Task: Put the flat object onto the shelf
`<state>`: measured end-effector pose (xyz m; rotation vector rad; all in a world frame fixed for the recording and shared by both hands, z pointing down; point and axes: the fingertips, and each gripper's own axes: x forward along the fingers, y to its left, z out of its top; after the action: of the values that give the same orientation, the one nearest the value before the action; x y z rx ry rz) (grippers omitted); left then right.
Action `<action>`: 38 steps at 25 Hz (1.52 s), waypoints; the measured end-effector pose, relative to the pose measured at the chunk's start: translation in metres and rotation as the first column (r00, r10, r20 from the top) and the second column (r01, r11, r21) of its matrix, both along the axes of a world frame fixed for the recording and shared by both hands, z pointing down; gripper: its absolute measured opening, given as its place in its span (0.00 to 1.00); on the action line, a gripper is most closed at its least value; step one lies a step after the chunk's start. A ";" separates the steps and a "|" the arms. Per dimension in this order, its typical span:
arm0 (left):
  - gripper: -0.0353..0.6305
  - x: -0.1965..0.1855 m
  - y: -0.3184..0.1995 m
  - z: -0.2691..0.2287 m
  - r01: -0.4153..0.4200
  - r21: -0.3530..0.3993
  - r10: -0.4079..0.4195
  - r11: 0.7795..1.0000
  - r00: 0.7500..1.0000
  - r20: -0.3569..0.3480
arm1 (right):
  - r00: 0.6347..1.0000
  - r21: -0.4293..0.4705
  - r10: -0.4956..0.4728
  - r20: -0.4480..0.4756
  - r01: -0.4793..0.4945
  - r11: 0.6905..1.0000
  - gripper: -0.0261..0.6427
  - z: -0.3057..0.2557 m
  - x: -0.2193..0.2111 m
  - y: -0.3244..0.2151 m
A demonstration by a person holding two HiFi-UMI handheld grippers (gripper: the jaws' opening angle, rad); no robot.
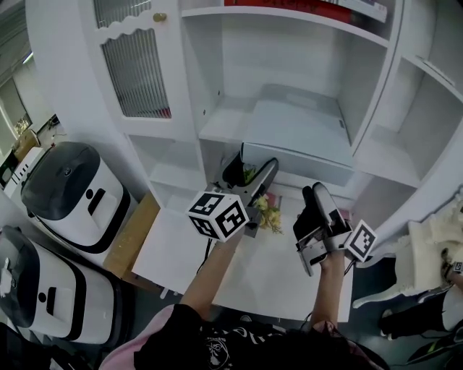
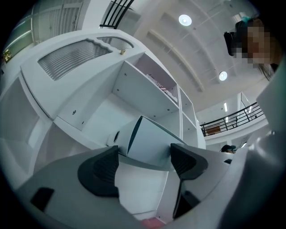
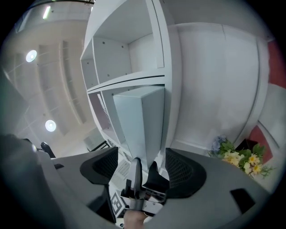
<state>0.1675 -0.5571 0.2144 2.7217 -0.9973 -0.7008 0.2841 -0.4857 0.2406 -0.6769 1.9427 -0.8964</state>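
Note:
A flat pale grey box [image 1: 296,134] lies on the middle shelf [image 1: 217,126] of a white shelf unit, its front edge at the shelf's lip. My left gripper [image 1: 249,172] hovers just below and in front of that edge, open and empty. In the left gripper view the box [image 2: 149,143] shows ahead between the spread pads [image 2: 100,172] of the left gripper [image 2: 143,165]. My right gripper [image 1: 312,191] is lower and to the right, also open and empty. The right gripper view shows the box [image 3: 138,118] beyond the right gripper [image 3: 142,167], with the left gripper [image 3: 138,179] in between.
A small bunch of artificial flowers [image 1: 268,209] lies on the white desk [image 1: 253,274] under the shelves. Two white appliances [image 1: 69,184] stand on the floor at left. A ribbed-glass cabinet door [image 1: 134,65] is upper left. Red books [image 1: 289,3] fill the top shelf.

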 end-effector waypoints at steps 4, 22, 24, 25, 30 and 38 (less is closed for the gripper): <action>0.61 0.001 0.000 0.001 -0.014 -0.002 0.014 1.000 1.000 -0.007 | 0.999 -0.033 -0.003 -0.040 0.002 0.999 0.52 0.014 -0.005 0.004; 0.52 -0.036 0.055 0.078 -0.133 -0.139 0.142 0.981 0.988 0.060 | 0.982 -0.131 -0.024 -0.188 -0.001 0.991 0.52 0.075 -0.051 0.044; 0.52 -0.043 0.066 0.095 -0.123 -0.161 0.136 0.979 0.988 0.075 | 0.977 -0.137 -0.035 -0.212 0.006 0.991 0.52 0.082 -0.061 0.051; 0.52 -0.047 0.072 0.104 -0.112 -0.166 0.128 0.980 0.988 0.088 | 0.974 -0.137 -0.041 -0.223 0.011 0.991 0.52 0.085 -0.067 0.055; 0.52 -0.063 0.105 0.142 -0.122 -0.225 0.149 0.967 0.983 0.109 | 0.956 -0.137 -0.055 -0.290 0.016 0.990 0.52 0.104 -0.097 0.077; 0.52 -0.095 0.159 0.190 -0.160 -0.317 0.206 0.935 0.972 0.116 | 0.926 -0.190 -0.050 -0.373 -0.024 0.981 0.52 0.143 -0.136 0.112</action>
<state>0.0729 -0.3980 0.4049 2.5736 -0.7880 -0.2872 0.1481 -0.3736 0.3835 -1.0123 2.2167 -1.0293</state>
